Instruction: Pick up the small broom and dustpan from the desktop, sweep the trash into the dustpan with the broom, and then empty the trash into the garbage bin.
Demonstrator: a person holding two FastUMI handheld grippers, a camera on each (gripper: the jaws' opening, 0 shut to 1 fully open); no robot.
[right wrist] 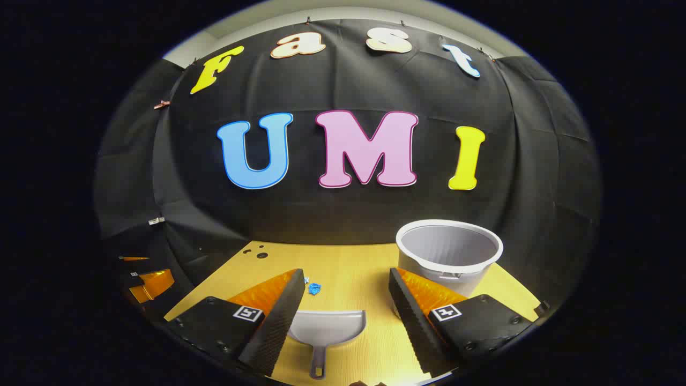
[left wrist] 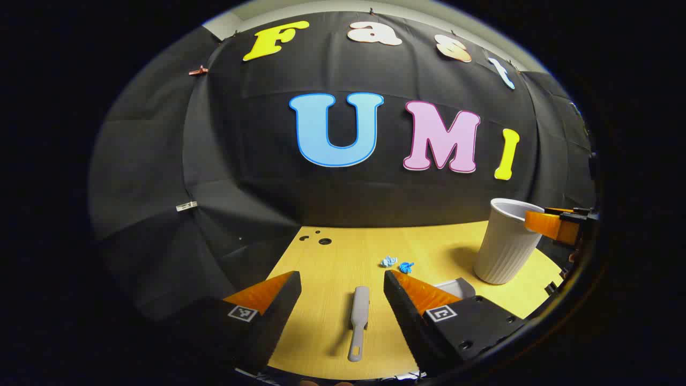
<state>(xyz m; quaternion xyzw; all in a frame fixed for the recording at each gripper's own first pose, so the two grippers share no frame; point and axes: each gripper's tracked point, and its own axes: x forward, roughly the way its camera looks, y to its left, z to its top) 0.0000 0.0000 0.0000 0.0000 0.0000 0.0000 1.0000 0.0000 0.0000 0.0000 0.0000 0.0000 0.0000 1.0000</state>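
text: none readable | square coded tags on gripper fingers | no brands, no numbers

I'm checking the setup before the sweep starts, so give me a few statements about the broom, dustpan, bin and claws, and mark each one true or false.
1. The broom lies flat on the desktop between the open fingers of the left claw. True.
2. The right claw is shut on the dustpan. False: its fingers are spread apart, and the dustpan lies on the desktop between them, ungripped.
3. The garbage bin stands upright with its mouth open upward. True.
4. The blue trash is already inside the bin. False: the scraps lie on the desktop, and what shows of the bin's inside is bare.
5. The dustpan already holds the trash. False: its tray looks empty.
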